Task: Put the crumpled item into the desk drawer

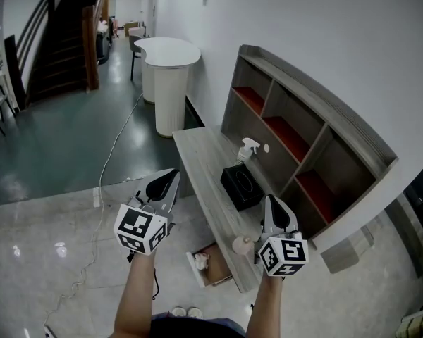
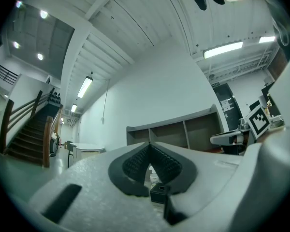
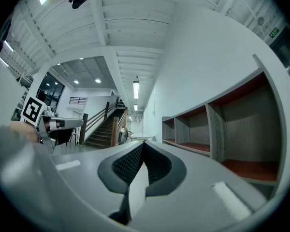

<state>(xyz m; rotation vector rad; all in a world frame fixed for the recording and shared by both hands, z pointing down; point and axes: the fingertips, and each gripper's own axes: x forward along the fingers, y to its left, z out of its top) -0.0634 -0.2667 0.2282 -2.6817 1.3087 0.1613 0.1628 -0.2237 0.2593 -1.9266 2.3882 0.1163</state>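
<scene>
Nearby, tissue box (image 1: 241, 186) and spray bottle (image 1: 247, 148) on desk (image 1: 204, 153), drawer (image 1: 217, 270) open below

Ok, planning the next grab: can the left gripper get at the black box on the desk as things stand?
Probably yes: the left gripper hangs beside the desk with nothing between it and the black box, though its jaws are shut and would need opening.

Pale grey, tapering left gripper (image 1: 169, 177) beside the desk (image 1: 197, 153), right gripper (image 1: 271, 203) over it. Black ribbed pads (image 2: 135, 164), white cubes (image 1: 141, 229) with black square markers. Bare forearms, possibly a dark top.
</scene>
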